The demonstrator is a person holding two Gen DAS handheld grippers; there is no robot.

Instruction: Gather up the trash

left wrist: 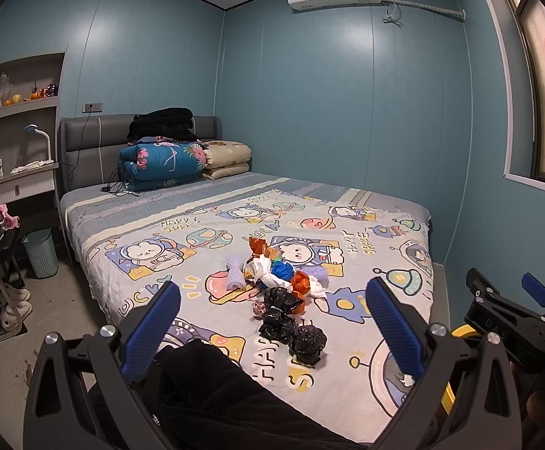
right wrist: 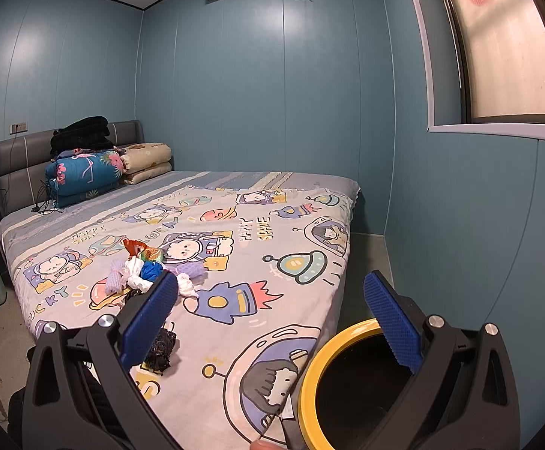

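A pile of trash (left wrist: 278, 281) lies in the middle of the bed: white tissues, black crumpled bags (left wrist: 306, 343), orange and blue wrappers, a lilac foam net (left wrist: 234, 273). It also shows in the right wrist view (right wrist: 141, 273). My left gripper (left wrist: 272, 322) is open and empty, held above the bed's near edge short of the pile. My right gripper (right wrist: 270, 322) is open and empty, to the right of the pile; its body shows in the left wrist view (left wrist: 505, 322). A yellow-rimmed black bin (right wrist: 347, 386) stands by the bed's near right corner, under the right finger.
The bed (left wrist: 385, 393) has a cartoon sheet, with folded quilts (left wrist: 163, 165) at the headboard. A pale green waste basket (left wrist: 41, 253) stands on the floor left of the bed. Shelves and a desk lamp (left wrist: 41, 138) are at left. My dark-clad leg (left wrist: 216, 393) is below the left gripper.
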